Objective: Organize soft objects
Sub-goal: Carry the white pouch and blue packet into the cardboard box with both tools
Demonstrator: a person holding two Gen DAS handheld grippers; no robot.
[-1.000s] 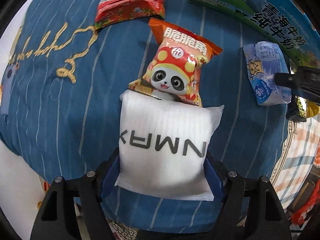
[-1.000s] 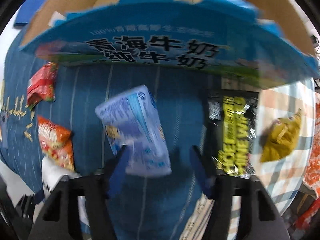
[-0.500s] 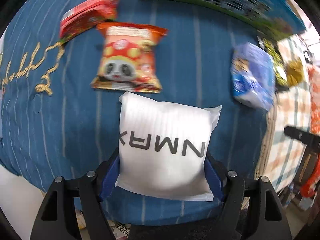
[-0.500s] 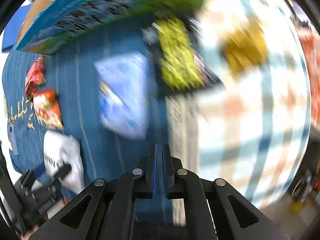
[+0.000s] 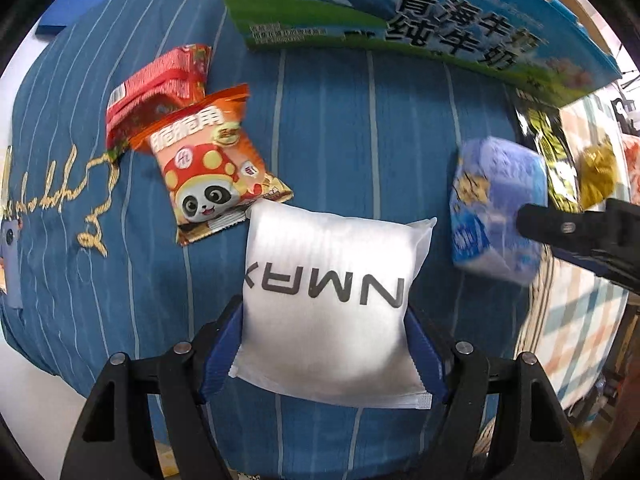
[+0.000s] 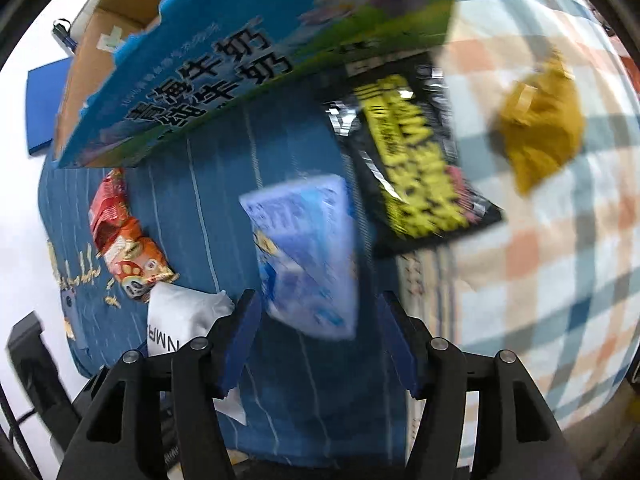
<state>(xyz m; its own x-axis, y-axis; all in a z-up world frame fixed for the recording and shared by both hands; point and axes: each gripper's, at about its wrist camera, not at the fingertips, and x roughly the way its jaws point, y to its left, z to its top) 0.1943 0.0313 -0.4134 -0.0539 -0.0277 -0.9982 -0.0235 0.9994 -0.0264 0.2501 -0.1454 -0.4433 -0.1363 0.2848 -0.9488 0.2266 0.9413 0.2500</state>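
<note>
Left wrist view: the left gripper (image 5: 324, 344) has its blue fingers (image 5: 222, 346) pinching the white pouch (image 5: 332, 304) from both sides, the pouch standing out ahead of the fingers over the blue striped cover (image 5: 332, 120). Just beyond its far left corner lies the panda snack bag (image 5: 212, 168), with a red packet (image 5: 160, 88) behind that. Over on the right wrist view, the right gripper (image 6: 320, 340) has its fingers spread wide, and the blue tissue pack (image 6: 308, 256) sits between and just ahead of them, near the left finger, blurred, not yet gripped as far as can be told. The milk carton box (image 6: 224, 64) stands further ahead, open at the top; a black-and-yellow bag (image 6: 412, 160) and a mustard-yellow item (image 6: 540, 120) lie off to the right. This looks like the gather-and-carry step: one item in hand, the second lined up. Next, the right fingers need to close squarely on the tissue pack, then both loads want lifting over the box rim.
</note>
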